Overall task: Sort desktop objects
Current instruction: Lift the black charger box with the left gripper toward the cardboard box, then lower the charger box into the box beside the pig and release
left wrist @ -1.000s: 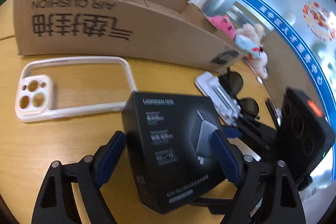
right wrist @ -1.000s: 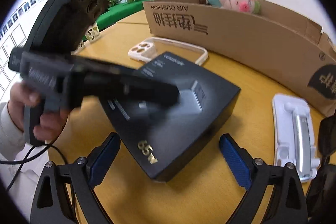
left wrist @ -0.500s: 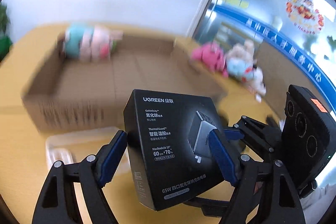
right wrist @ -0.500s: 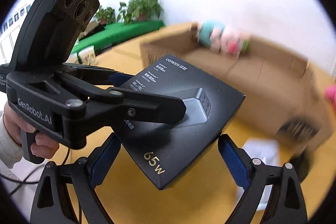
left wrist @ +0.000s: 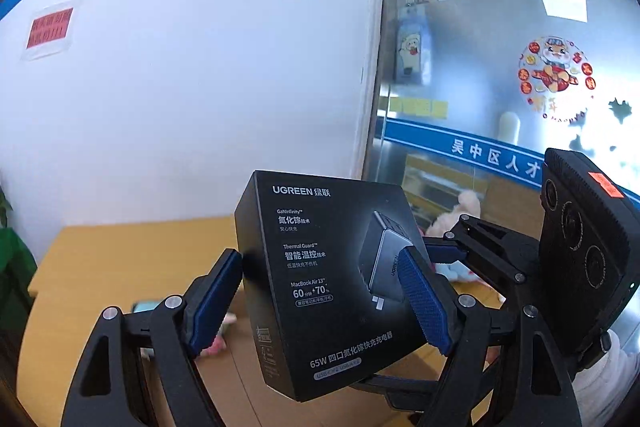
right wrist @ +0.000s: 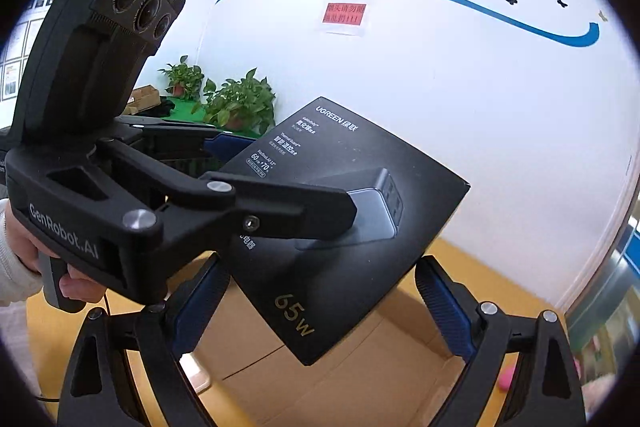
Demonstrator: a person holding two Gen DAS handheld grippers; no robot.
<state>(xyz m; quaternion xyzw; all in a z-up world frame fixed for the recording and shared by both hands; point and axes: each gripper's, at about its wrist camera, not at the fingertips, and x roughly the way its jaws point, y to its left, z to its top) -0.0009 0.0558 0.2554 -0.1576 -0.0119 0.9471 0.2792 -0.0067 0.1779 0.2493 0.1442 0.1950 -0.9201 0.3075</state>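
Moved: black rectangular cardboard charger box (left wrist: 320, 279), off the yellow wooden table (left wrist: 120, 251) a second ago, now aloft before white wall (left wrist: 200, 87)
Left gripper (left wrist: 320, 301): clamps the box
Right gripper (right wrist: 320, 301): wide, beneath box, empty

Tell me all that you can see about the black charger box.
The black charger box is flat, square, matte cardboard, printed with white text, a grey charger picture and "65W". It is in the air, tilted, above the open cardboard carton. The left gripper clamps its two side edges with blue pads. The right gripper is open beneath it; contact there is unclear.
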